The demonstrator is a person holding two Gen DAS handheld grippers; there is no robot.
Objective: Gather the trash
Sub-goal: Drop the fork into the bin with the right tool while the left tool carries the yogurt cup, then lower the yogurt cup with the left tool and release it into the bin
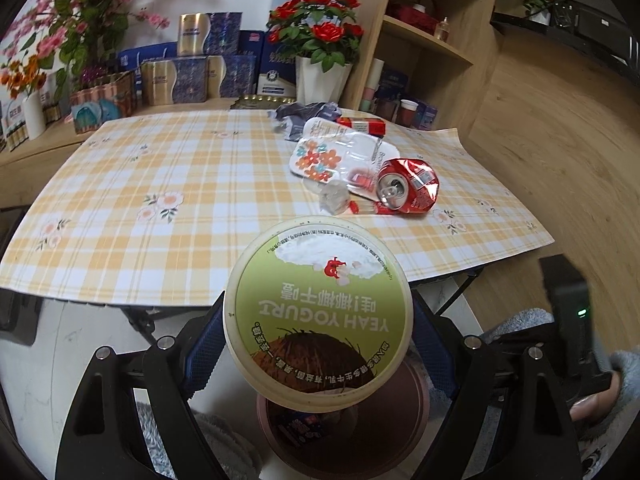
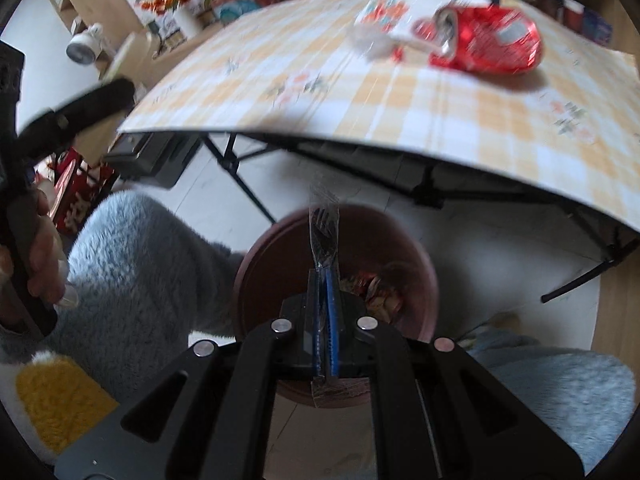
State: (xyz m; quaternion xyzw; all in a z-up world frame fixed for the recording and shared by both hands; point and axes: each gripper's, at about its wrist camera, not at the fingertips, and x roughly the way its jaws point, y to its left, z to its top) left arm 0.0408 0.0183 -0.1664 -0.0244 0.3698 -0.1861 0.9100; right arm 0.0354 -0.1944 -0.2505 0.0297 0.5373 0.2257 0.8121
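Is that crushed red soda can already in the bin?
No, the crushed red can lies on the checked tablecloth, while the brown bin sits on the floor below.

Left gripper [image 1: 318, 344] is sitting wide, both blue pads squeezing the sides of a yogurt tub [image 1: 318, 312], pointing down and forward. Right gripper [image 2: 325, 280] is clamping a wrapped plastic fork [image 2: 324, 236], jaws basically shut, tilting steeply down.
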